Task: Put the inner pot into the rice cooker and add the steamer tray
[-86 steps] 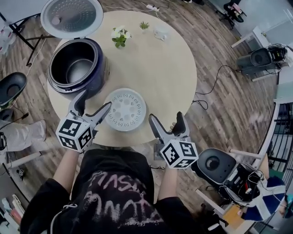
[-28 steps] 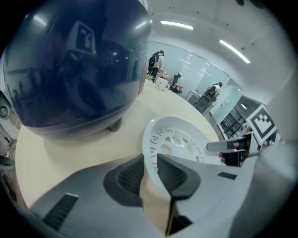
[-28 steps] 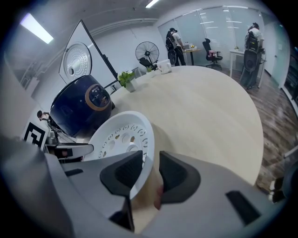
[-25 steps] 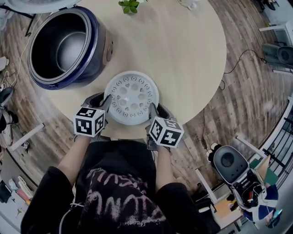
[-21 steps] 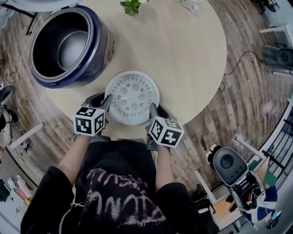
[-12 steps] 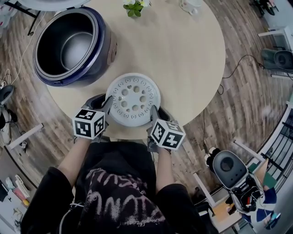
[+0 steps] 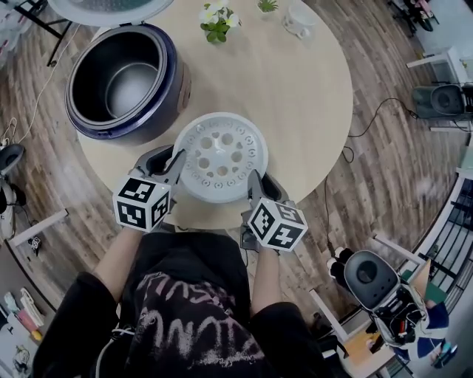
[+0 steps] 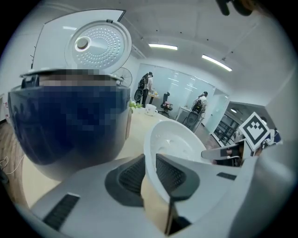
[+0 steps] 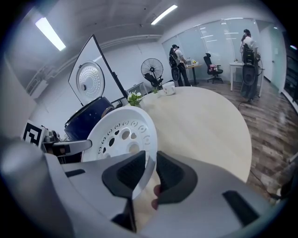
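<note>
The white perforated steamer tray (image 7: 220, 156) hangs a little above the round table (image 7: 295, 96), held by its rim from both sides. My left gripper (image 7: 174, 164) is shut on the tray's left rim (image 8: 150, 158). My right gripper (image 7: 256, 181) is shut on the right rim (image 9: 148, 162). The dark blue rice cooker (image 7: 126, 81) stands open at the table's left, with the metal inner pot (image 7: 131, 88) inside it. Its raised lid (image 8: 100, 44) shows behind it. In the right gripper view the tray (image 9: 121, 132) tilts up in front of the cooker (image 9: 88, 118).
A small plant with white flowers (image 7: 216, 21), a second green plant (image 7: 266, 4) and a white cup (image 7: 299, 22) stand at the table's far edge. The table's near edge runs just under the grippers. Black devices (image 7: 366, 273) and cables lie on the wooden floor at the right.
Both grippers, open and apart from the tray in the oldest frame, closed on its rim. Over the last second they rose with it, lifting the tray off the table.
</note>
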Demonstrator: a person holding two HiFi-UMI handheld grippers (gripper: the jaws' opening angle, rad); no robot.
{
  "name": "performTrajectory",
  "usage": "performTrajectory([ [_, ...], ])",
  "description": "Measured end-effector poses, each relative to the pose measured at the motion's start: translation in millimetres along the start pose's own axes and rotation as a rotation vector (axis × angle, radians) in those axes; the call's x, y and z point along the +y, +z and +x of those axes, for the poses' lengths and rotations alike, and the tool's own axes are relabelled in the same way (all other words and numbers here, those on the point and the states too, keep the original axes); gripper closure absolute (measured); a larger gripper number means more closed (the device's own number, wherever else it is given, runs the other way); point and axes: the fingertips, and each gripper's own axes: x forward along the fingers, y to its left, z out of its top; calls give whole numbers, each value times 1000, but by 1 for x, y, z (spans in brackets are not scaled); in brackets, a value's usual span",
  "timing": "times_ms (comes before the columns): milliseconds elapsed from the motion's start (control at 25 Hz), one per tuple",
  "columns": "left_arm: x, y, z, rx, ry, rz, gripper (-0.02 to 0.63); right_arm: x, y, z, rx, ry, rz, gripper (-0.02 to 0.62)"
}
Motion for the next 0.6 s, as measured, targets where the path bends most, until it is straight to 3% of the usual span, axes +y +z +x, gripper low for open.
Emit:
performTrajectory([
  [600,-27,89,-35,-199,-43,71,526,24,82,-54,-198,32,-46,518],
])
